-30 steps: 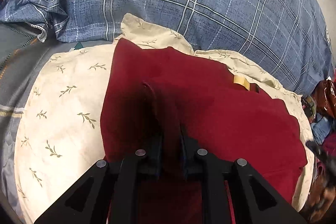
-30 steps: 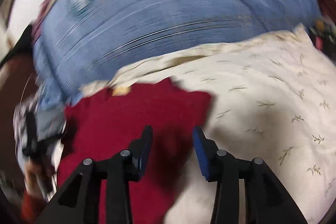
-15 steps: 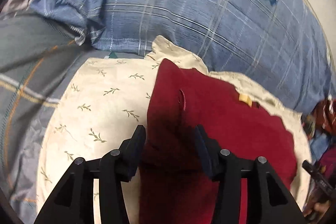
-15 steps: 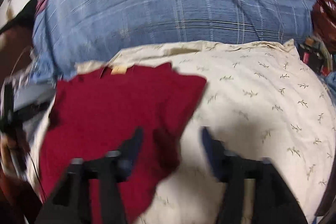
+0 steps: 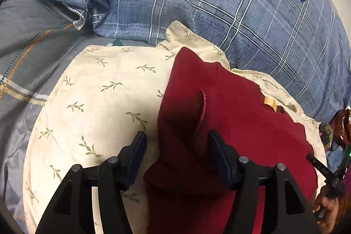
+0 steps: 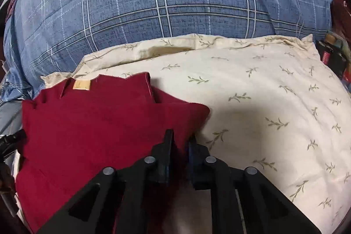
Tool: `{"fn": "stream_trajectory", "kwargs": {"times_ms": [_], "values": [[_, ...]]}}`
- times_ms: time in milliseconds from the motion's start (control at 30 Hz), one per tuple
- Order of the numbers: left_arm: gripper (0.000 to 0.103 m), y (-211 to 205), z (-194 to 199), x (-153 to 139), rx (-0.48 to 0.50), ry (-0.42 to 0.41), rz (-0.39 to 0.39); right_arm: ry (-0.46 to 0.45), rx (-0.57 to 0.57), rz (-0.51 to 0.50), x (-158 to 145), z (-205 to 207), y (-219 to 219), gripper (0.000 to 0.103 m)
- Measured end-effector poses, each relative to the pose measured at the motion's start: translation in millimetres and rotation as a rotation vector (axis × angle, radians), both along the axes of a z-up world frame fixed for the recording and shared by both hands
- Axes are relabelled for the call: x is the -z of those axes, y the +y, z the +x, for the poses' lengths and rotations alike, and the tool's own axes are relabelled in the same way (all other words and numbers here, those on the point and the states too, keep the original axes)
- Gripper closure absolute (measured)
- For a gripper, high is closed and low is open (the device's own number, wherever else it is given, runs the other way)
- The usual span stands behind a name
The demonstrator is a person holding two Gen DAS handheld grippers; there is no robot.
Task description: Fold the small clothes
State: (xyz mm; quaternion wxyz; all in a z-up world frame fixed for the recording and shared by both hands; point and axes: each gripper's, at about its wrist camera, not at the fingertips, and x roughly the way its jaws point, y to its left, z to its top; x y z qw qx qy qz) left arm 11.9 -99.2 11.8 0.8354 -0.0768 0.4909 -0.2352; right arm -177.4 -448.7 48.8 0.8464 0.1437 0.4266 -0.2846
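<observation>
Two grippers: left gripper [image 5: 176, 144] fingers spread, empty; right gripper [image 6: 180, 142] fingers pinch red garment [image 6: 98, 120], edge hidden.

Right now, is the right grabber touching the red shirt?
Touching. In the right wrist view, the right gripper has its fingers pinched nearly together with the red shirt's edge caught between them.

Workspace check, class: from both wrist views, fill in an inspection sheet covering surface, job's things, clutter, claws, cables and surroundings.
Surface: cream leaf-print pillow, lying against a blue plaid duvet.
Job's things: red garment spread on the pillow, tan label at its far edge.
Clutter: dark and red items at the pillow's right end, too small to identify.
Claws: left claw open over the garment's edge; right claw shut on the garment's edge.
Cables: nothing seen.
Surroundings: grey striped bedding at left.
</observation>
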Motion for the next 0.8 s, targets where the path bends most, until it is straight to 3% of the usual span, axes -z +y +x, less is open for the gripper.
{"fn": "stream_trajectory", "kwargs": {"times_ms": [67, 133, 167, 267, 333, 400, 500, 567, 633, 733, 800], "values": [[0.043, 3, -4, -5, -0.005, -0.026, 0.010, -0.035, 0.004, 0.015, -17, -13, 11, 0.078], [0.044, 6, -12, -9, -0.018, -0.059, 0.033, -0.085, -0.057, 0.025, -32, -29, 32, 0.074], [0.044, 6, -16, -9, -0.021, -0.066, 0.039, -0.093, -0.088, 0.022, -35, -34, 42, 0.068], [0.044, 8, -23, -5, -0.032, -0.046, 0.025, -0.008, -0.188, 0.013, -16, -38, 70, 0.064], [0.044, 11, -30, -7, -0.039, -0.030, 0.011, 0.071, -0.174, -0.016, 5, -39, 71, 0.066], [0.044, 15, -41, -13, -0.023, -0.016, -0.006, 0.073, -0.138, -0.047, 2, -49, 70, 0.066], [0.043, 32, -68, -26, -0.004, -0.054, -0.001, -0.024, -0.106, 0.057, -20, -80, 67, 0.062], [0.040, 45, -87, -28, -0.007, -0.068, 0.015, -0.044, -0.123, 0.107, -21, -95, 70, 0.049], [0.040, 57, -104, -24, -0.003, -0.050, 0.028, -0.050, -0.149, 0.172, -14, -109, 79, 0.043], [0.040, 70, -125, -18, -0.007, -0.028, 0.040, -0.063, -0.179, 0.265, 8, -114, 92, 0.043], [0.040, 76, -136, -16, -0.006, -0.018, 0.044, -0.095, -0.184, 0.218, 19, -110, 102, 0.043]]}}
